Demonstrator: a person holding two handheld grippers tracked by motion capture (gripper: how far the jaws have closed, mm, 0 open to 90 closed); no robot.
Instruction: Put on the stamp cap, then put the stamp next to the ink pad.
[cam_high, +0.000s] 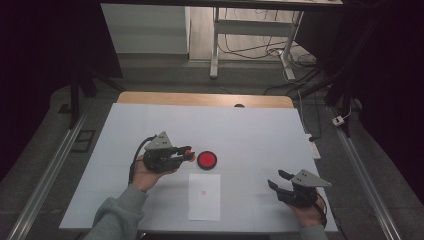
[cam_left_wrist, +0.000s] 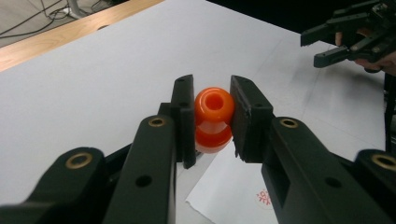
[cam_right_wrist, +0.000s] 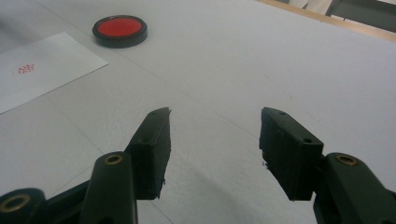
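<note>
An orange knob-shaped stamp (cam_left_wrist: 213, 119) sits between the two black jaws of my left gripper (cam_left_wrist: 212, 116), which is shut on it. In the high view my left gripper (cam_high: 189, 152) is at the table's middle left, just left of a round black-rimmed red ink pad (cam_high: 206, 160). A white sheet of paper (cam_high: 204, 197) lies in front of the pad, with a small red stamp mark (cam_high: 203, 192) on it. My right gripper (cam_high: 278, 180) rests open at the front right, nothing between its jaws. The ink pad (cam_right_wrist: 120, 30) and the paper (cam_right_wrist: 32, 70) lie far left in the right gripper view.
The white table cover (cam_high: 250, 135) has bare room at the back and between the two grippers. A wooden table edge (cam_high: 200, 98) runs along the back. Cables and metal desk legs (cam_high: 287, 55) stand on the floor beyond.
</note>
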